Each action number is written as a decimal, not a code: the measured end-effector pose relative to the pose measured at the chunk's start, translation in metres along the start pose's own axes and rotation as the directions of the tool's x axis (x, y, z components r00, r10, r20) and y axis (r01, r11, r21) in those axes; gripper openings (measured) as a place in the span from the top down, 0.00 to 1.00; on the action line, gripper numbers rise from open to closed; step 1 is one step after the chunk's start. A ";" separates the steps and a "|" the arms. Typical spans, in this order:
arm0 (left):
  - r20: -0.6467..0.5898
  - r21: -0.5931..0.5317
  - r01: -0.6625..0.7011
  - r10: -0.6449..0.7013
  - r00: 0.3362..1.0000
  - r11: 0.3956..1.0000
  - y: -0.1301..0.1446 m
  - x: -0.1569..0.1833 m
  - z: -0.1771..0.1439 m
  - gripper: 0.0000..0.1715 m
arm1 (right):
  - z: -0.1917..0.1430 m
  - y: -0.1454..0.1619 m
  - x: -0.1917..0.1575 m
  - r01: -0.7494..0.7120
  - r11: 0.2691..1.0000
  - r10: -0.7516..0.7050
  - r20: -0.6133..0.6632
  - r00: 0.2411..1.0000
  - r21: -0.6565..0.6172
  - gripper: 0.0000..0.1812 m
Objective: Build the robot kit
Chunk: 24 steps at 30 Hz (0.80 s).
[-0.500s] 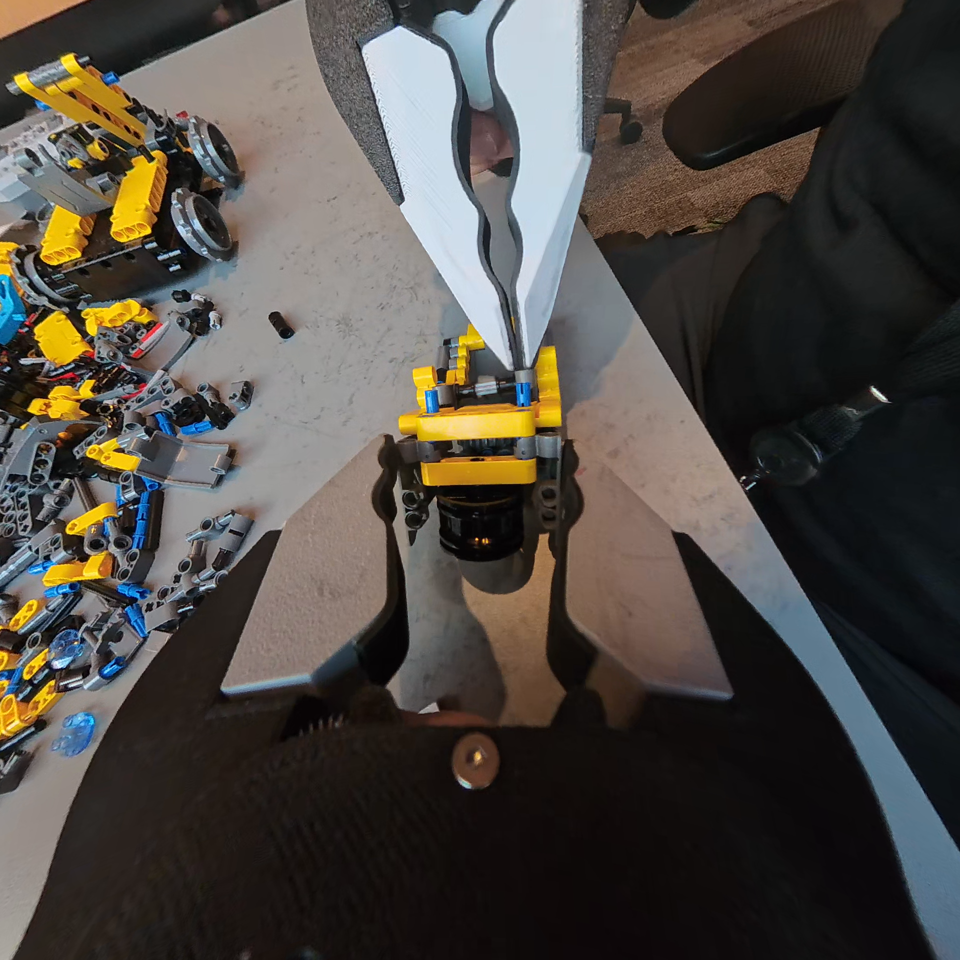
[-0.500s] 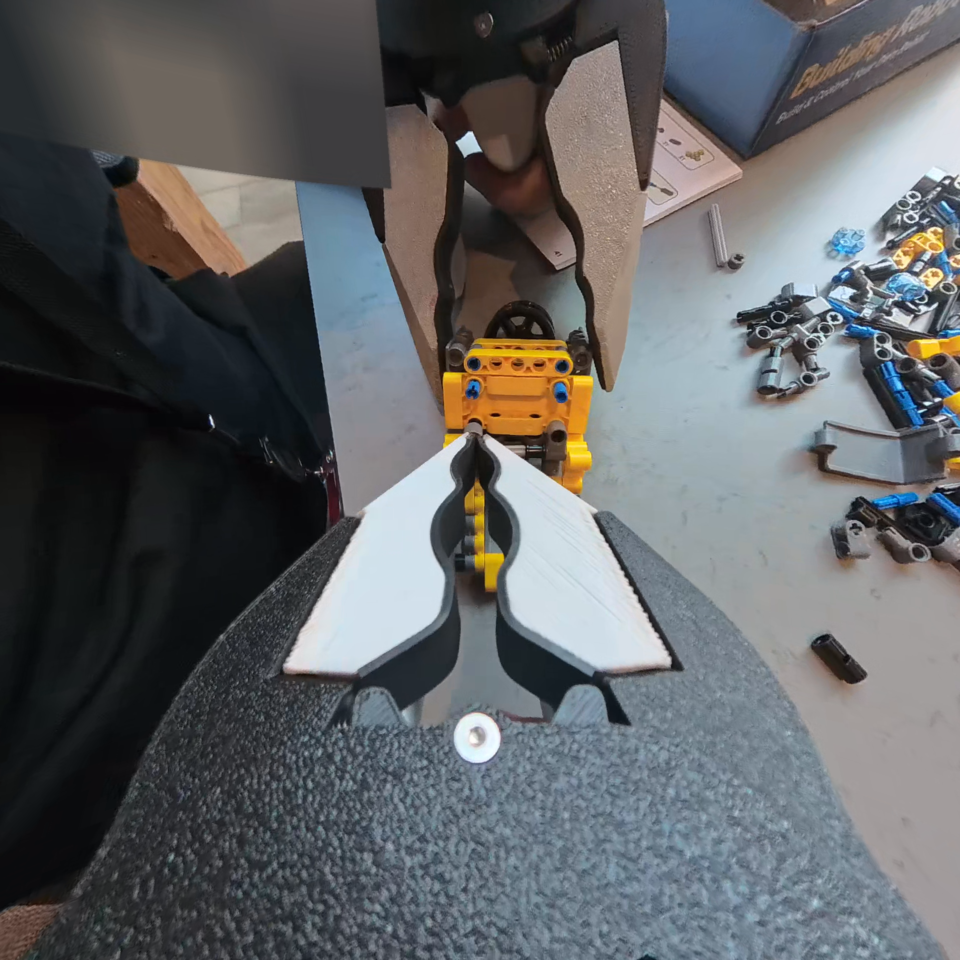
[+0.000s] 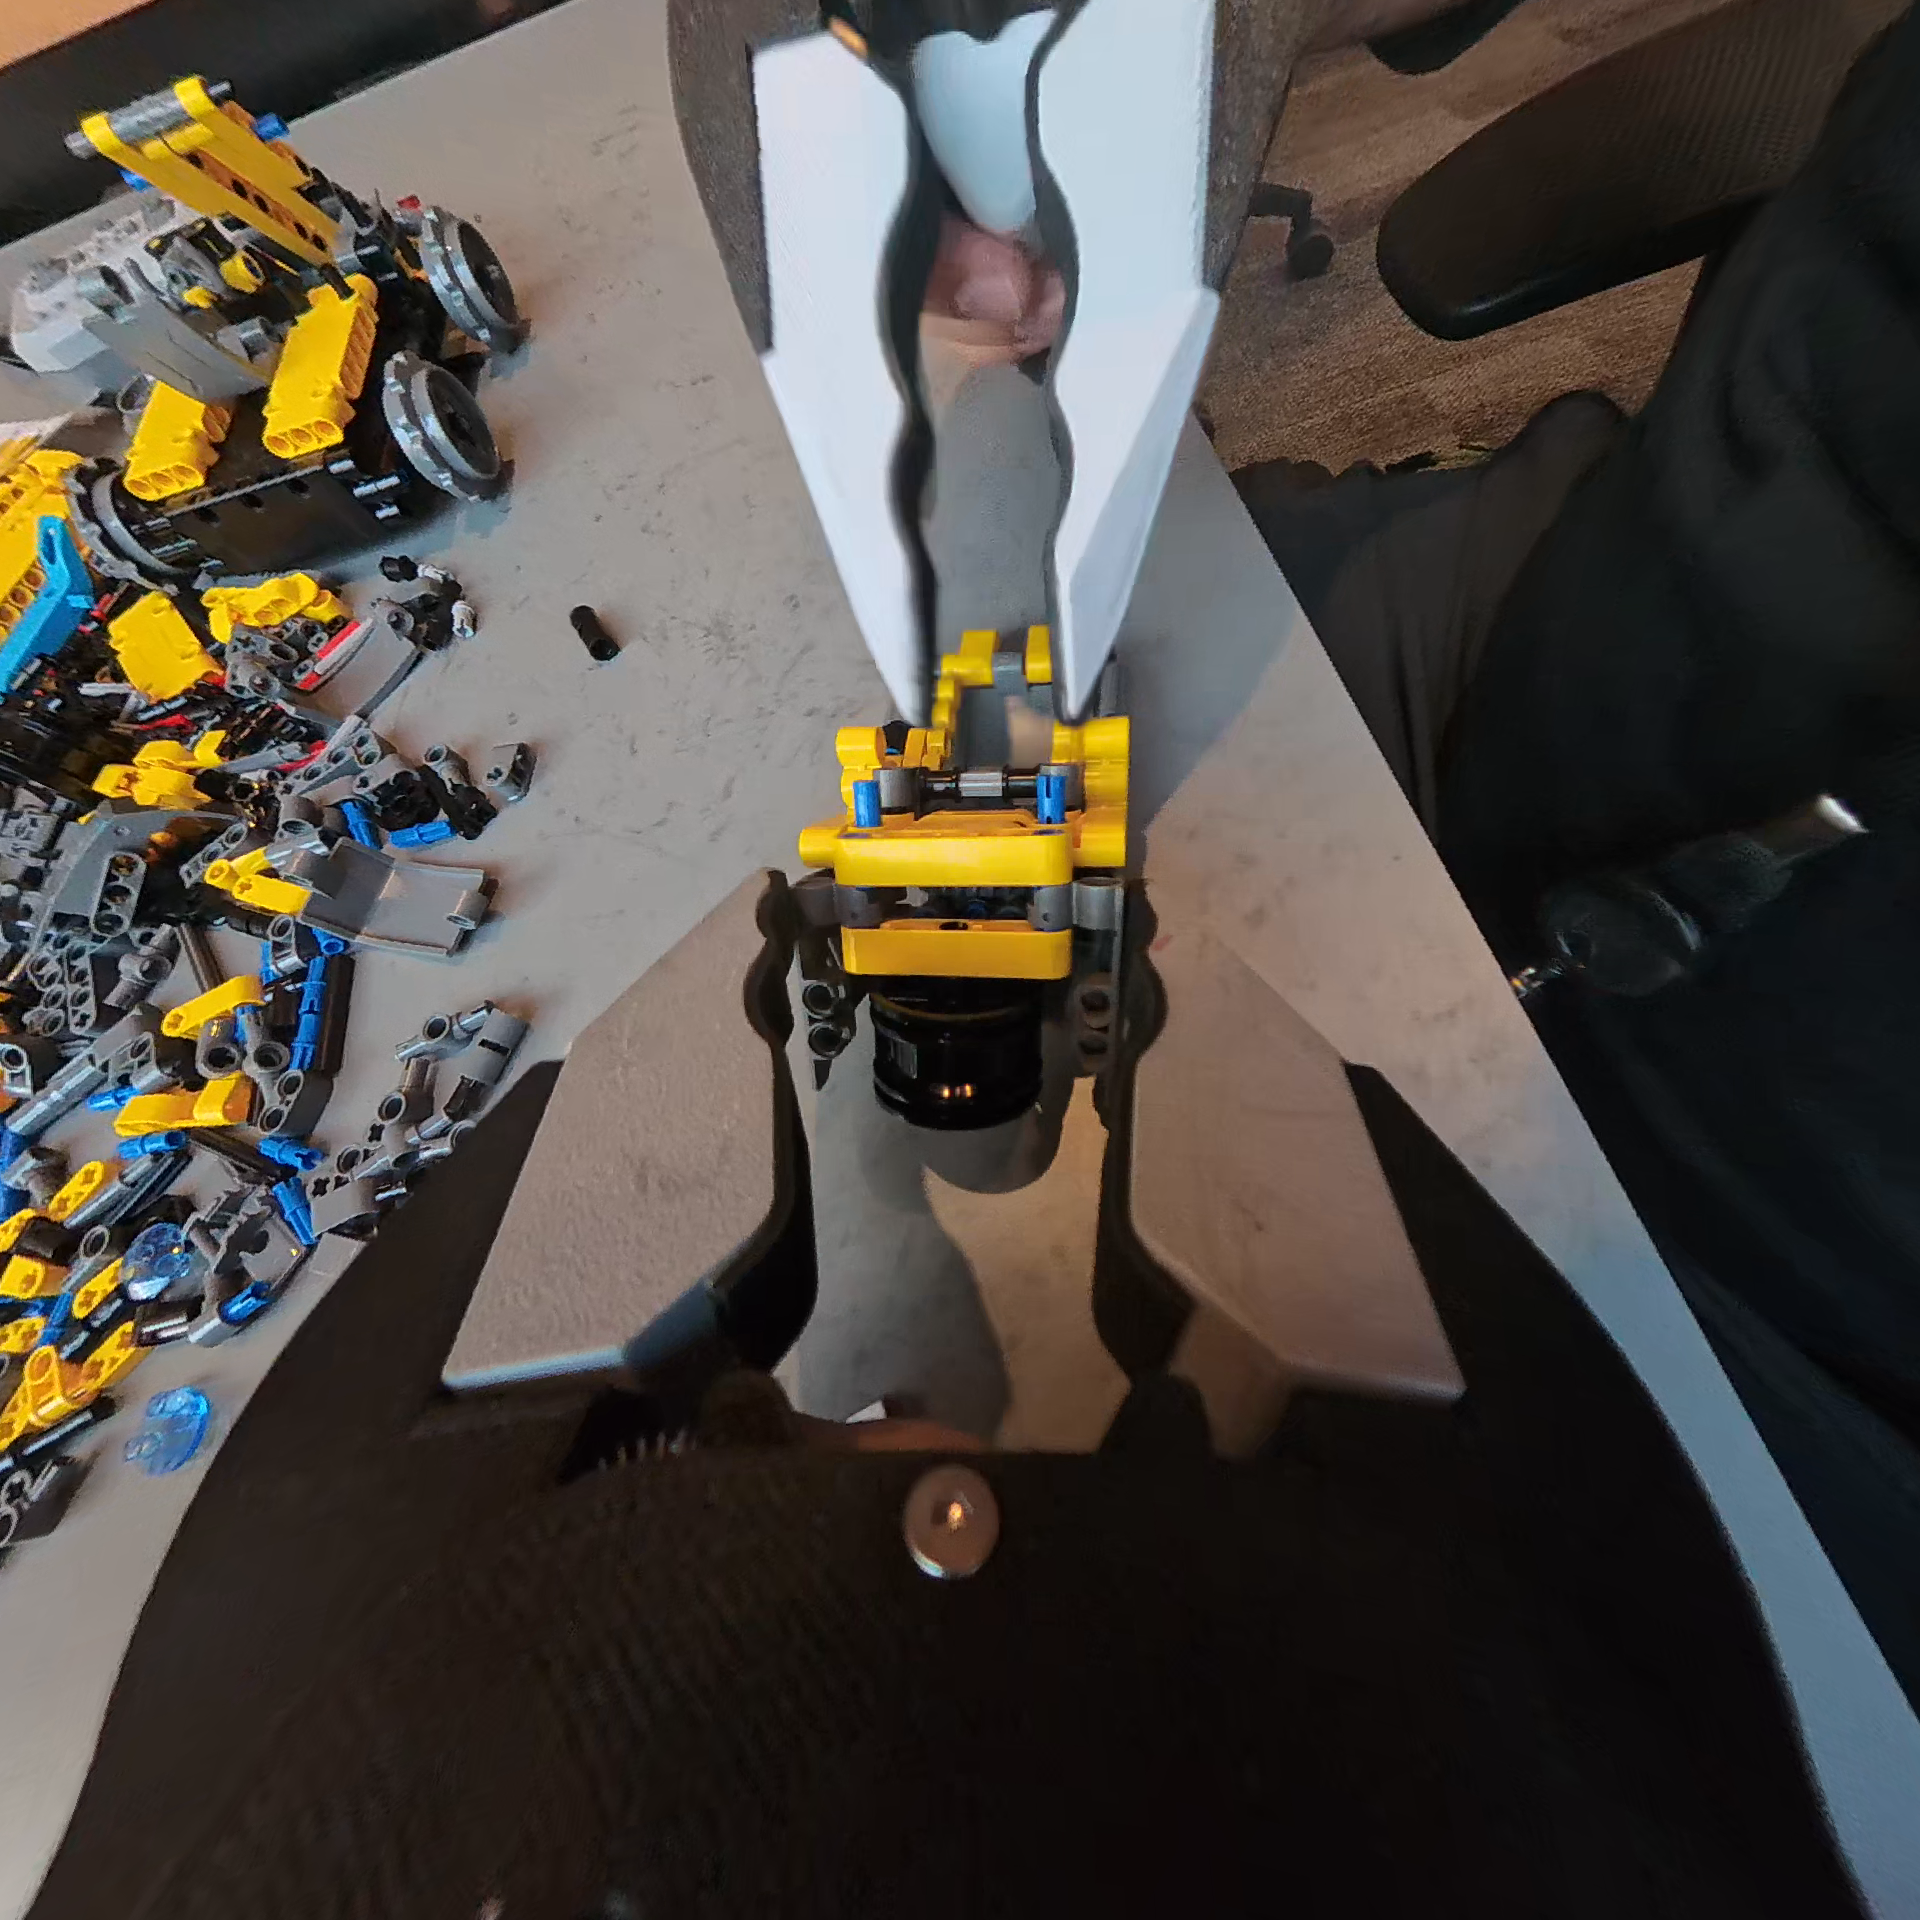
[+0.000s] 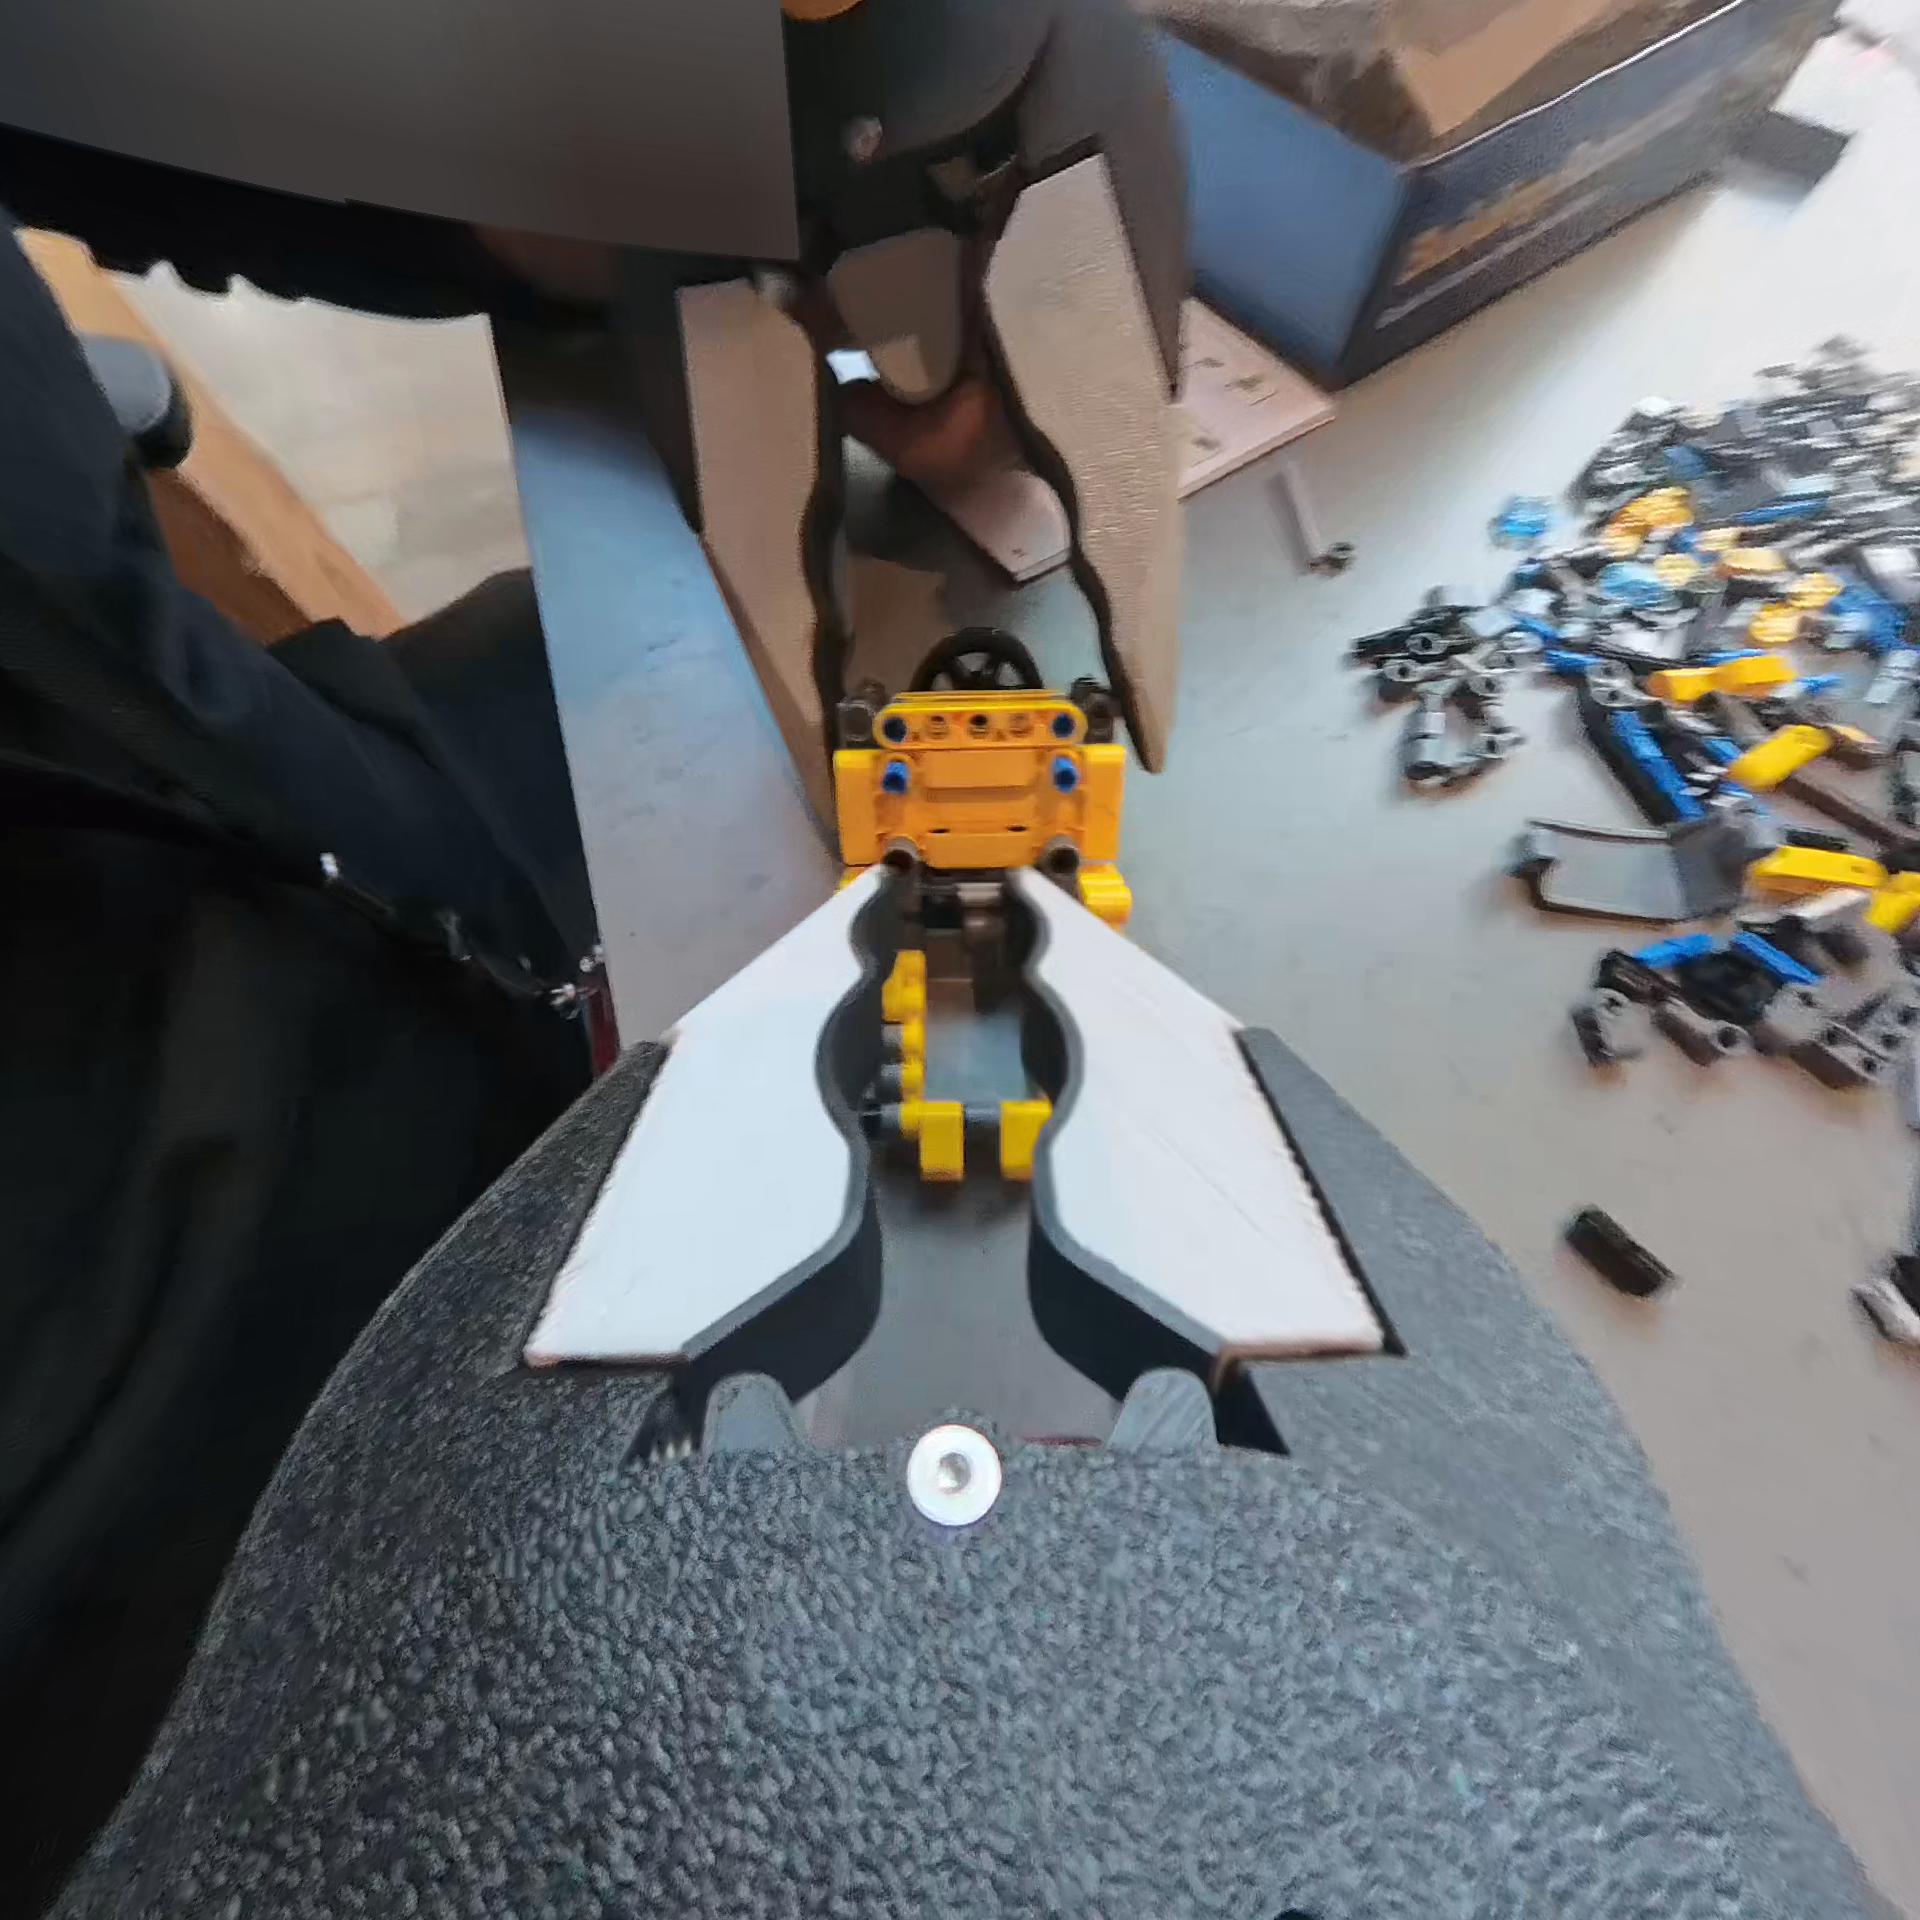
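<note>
A small yellow brick assembly (image 3: 951, 857) with a black round part (image 3: 951, 1060) at its near end is held just above the grey table (image 3: 644, 499). My left gripper (image 3: 956, 914) is shut on it, its tan pads pressing the grey side beams. My right gripper (image 3: 997, 712), with white fingers, comes from the far side. Its tips are apart, straddling the assembly's black cross axle (image 3: 966, 784). In the right wrist view my right gripper (image 4: 948, 878) is open at the assembly (image 4: 977, 790). The left gripper's fingers (image 4: 1091, 416) clamp it from beyond.
A pile of loose yellow, grey, blue and black pieces (image 3: 156, 935) and a part-built wheeled model (image 3: 291, 364) lie to the left. A black pin (image 3: 594, 632) lies alone. A blue box (image 4: 1455, 187) and a leaflet (image 4: 1236, 416) sit at the back. A person in dark clothing (image 3: 1714, 727) sits at the table edge. Left and right tips are no more than a few centimetres apart.
My right gripper's fingers, pinched together at the assembly's axle before, have opened. The left gripper keeps its hold on the assembly, which has barely moved.
</note>
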<state>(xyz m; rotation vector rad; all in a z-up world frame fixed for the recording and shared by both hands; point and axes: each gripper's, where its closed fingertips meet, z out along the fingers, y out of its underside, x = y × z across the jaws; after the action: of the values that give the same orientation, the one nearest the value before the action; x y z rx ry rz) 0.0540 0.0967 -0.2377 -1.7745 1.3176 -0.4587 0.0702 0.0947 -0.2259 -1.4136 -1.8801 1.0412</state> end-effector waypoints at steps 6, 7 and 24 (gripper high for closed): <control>0.004 0.032 0.177 -0.178 0.984 0.984 -0.001 -0.019 -0.005 0.65 | -0.026 0.001 0.033 -0.129 0.985 0.141 -0.097 0.985 0.118 0.75; 0.007 0.048 0.231 -0.231 0.973 0.972 -0.001 -0.025 -0.007 0.65 | -0.029 0.001 0.035 -0.155 0.978 0.169 -0.093 0.981 0.143 0.73; 0.370 -0.119 0.098 -0.047 0.928 0.988 0.002 0.003 -0.007 0.65 | -0.023 0.023 0.012 -0.415 0.908 0.416 0.002 0.910 0.065 0.64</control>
<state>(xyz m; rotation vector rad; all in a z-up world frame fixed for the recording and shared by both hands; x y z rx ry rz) 0.0490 0.0908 -0.2356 -1.9147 1.0409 -0.0674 0.0973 0.1152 -0.2326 -1.8255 -1.5513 1.2725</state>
